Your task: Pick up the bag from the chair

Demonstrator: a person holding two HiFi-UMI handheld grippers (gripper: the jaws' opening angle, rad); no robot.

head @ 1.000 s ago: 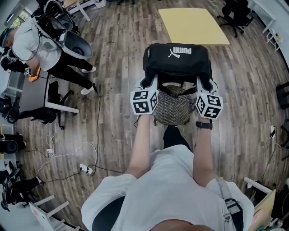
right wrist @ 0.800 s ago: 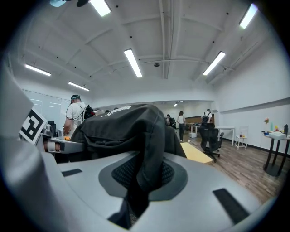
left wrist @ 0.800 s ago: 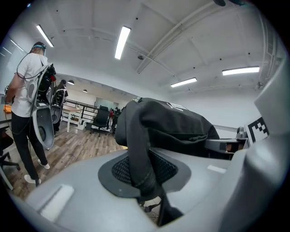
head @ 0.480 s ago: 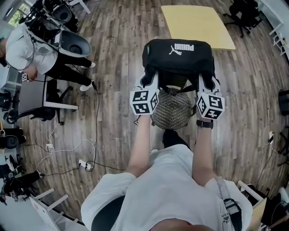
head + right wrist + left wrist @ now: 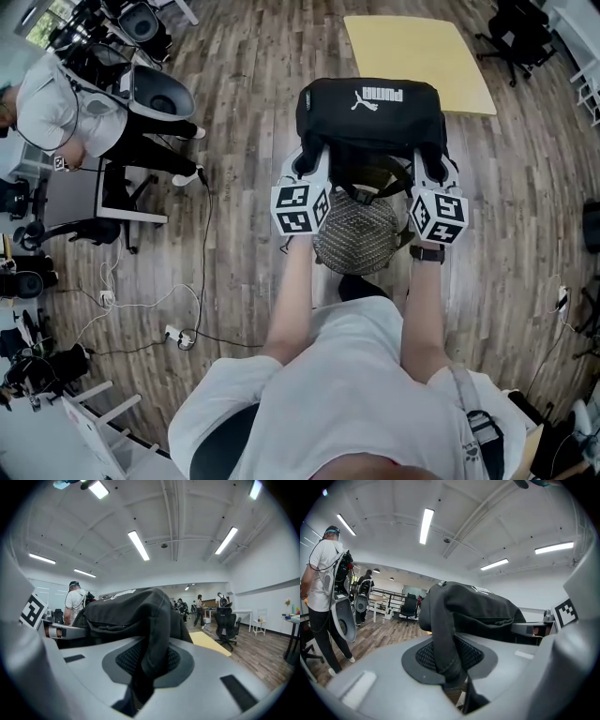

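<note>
**Bag gripped at both ends, held out beyond the chair**

**Item.** The bag point(image 5: 370, 117) is black soft cloth, rounded and apparently part filled. I judge it light to moderate in weight. It folds wherever it is pinched, so it will not keep its shape and is likely to sag or swing between two holds. The cloth looks matt rather than slippery, and no fragile part is seen. A loose strap point(image 5: 375, 192) hangs from its near side and could snag on the chair.

**Hold.** The left hand-held gripper point(image 5: 307, 167) is closed on a fold of the bag's cloth at the near left corner. Its own view shows that fold pinched between the pads. The right hand-held gripper point(image 5: 429, 169) is clamped the same way on a fold at the near right corner. One grip at each end suits a soft load. A thin fold could creep out of the pads, so a thicker seam or the strap would be a firmer place to hold.

**Position.** The bag lies across the tips of both grippers, on the side away from the person, and spans the gap between them. The chair point(image 5: 356, 234), with a woven seat, sits lower, between the two grippers and nearer the person. The bag appears raised over the wooden floor point(image 5: 244, 141). Whether its near edge touches the chair cannot be told. A yellow table point(image 5: 417, 52) stands beyond it, apart.
</note>
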